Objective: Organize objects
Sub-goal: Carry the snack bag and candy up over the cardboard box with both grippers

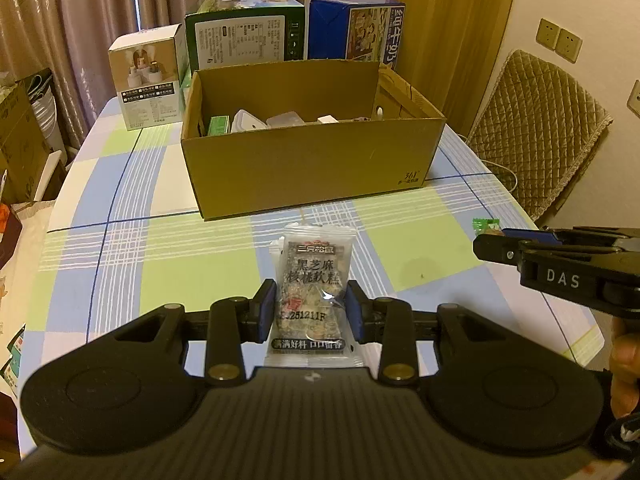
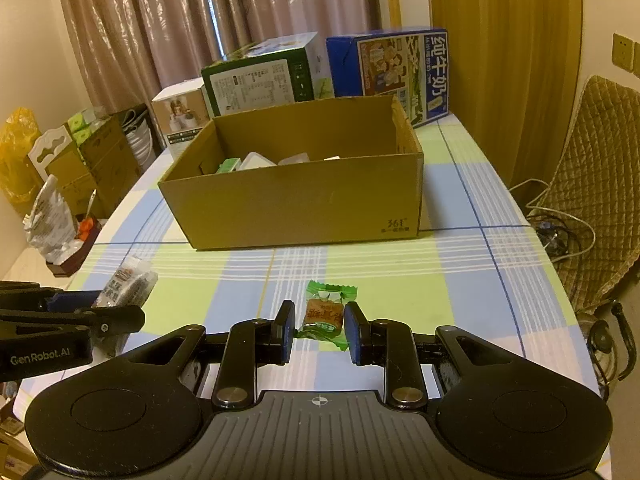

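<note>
On the checked tablecloth, just in front of the open cardboard box, both tools are down among the snacks. Left gripper first: its blue pads sit on either side of the grey snack packet, narrowed to about the packet's width and seemingly touching its edges, though whether they press firmly is hard to call. The packet lies lengthwise between the fingers, pointing toward the box. Over to the right gripper: its jaws are partly open around the green-wrapped candy, which lies flat on the cloth between them with a sliver of gap on each side, so nothing is pinched there. Inside the box a small green carton and some white plastic pieces rest on the bottom. Behind it stand a white box, a green box and a blue milk carton at the table's far end. A quilted chair back sits off to the right.
</note>
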Tool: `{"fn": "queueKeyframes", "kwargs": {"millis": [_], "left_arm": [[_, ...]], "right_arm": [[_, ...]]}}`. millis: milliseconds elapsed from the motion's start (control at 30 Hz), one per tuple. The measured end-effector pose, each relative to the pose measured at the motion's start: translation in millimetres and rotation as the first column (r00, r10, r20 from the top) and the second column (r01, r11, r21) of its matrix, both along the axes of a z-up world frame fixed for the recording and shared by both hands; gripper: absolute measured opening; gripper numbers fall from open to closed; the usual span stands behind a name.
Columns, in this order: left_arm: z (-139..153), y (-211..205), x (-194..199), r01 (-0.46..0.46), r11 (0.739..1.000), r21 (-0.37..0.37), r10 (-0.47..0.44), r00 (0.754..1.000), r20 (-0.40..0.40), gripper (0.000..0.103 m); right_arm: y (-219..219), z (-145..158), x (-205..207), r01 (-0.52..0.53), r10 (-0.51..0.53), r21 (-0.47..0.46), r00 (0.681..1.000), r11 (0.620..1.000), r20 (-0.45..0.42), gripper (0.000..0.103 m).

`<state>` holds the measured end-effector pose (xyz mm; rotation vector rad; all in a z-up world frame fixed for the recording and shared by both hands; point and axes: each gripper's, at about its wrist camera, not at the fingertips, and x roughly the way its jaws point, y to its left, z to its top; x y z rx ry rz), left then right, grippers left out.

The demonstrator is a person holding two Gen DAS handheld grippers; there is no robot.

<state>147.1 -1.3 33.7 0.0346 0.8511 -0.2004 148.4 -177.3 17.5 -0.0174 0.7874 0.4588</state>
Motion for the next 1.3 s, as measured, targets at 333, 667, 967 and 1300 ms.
{"fn": "queueKeyframes", "kwargs": {"millis": [333, 667, 967, 1300], "left_arm": [[1.7, -2.5, 2.2, 0.005, 1.0, 0.004, -0.005, 1.0, -0.002, 0.031], [4.1, -3.3, 10.8, 0.012, 1.0, -0.002, -0.012, 1.0, -0.003, 0.031], [25.7, -3.1, 41.7, 0.034, 0.999, -0.001, -0.034, 0.999, 0.02, 0.031], [74.1, -3.5, 119.3, 0.061, 0.998, 0.03, -0.063, 0.996, 0.068, 0.031]], "right_arm": [[-3.7, 1.1, 1.6, 0.001, -0.001, -0.006, 1.0, 1.0, 0.0, 0.024], [-8.3, 8.6, 13.8, -0.005, 0.005, -0.019, 1.0, 1.0, 0.016, 0.024], [-9.9, 40.0, 52.7, -0.029, 0.03, -0.01, 0.999, 1.0, 0.042, 0.024], [7.7, 86.2, 126.1, -0.068, 0.069, -0.012, 0.995, 0.998, 0.073, 0.024]]}}
